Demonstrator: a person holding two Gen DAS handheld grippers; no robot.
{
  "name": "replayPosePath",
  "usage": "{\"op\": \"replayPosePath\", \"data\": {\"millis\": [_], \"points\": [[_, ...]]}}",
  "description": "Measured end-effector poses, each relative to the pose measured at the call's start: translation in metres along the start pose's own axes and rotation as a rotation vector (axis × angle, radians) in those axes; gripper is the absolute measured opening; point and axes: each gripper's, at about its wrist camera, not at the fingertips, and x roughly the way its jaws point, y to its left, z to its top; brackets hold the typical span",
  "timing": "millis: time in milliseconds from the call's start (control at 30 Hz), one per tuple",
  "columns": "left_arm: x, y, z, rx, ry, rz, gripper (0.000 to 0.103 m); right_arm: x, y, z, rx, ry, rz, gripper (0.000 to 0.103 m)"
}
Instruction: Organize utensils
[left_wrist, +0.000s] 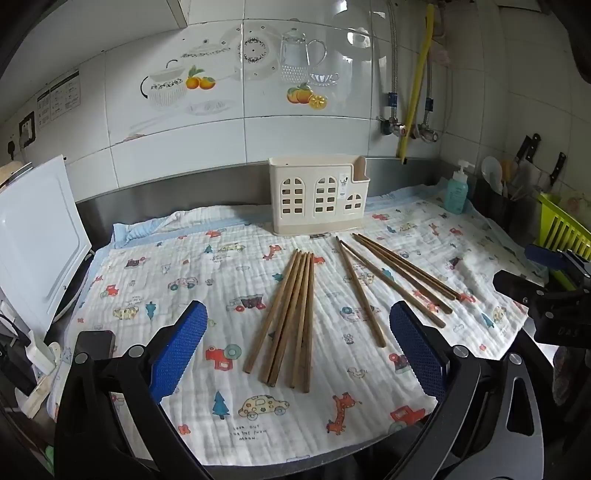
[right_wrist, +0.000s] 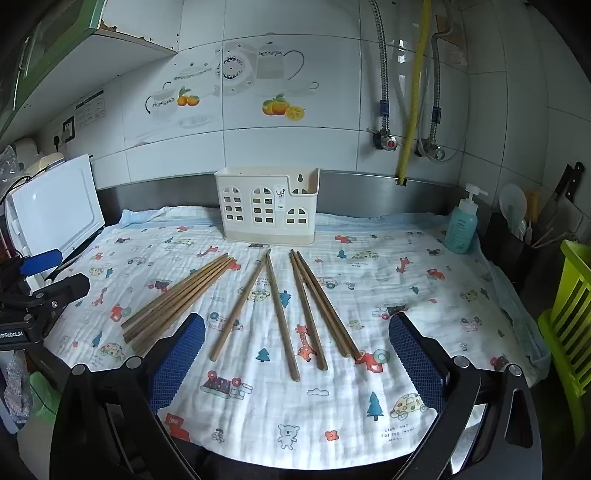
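While both grippers hover empty, jaws wide: left gripper (left_wrist: 297, 354) nearest bundled chopsticks (left_wrist: 291, 317), long axis running away toward holder (left_wrist: 318, 195); right gripper (right_wrist: 297, 360) faces loose chopsticks (right_wrist: 295, 306), likewise aligned, on cloth (right_wrist: 424, 280).

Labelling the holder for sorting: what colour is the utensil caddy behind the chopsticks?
Cream, with arched window cut-outs; utensil caddy shows best in the right wrist view.
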Motion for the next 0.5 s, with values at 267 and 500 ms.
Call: {"op": "replayPosePath", "data": {"millis": [267,500], "points": [[0.0044,-0.0037,-0.0046,-0.003,0.001,0.013,0.098,0.001,-0.0003,0.0001,-0.001,0.0,-0.002,0.097],[0.0048,-0.0004,-0.0032,-0.007,0.011,0.015,0.098,0.004,0.0009,-0.0002,0.002,0.003,-0.001,0.097]]}}
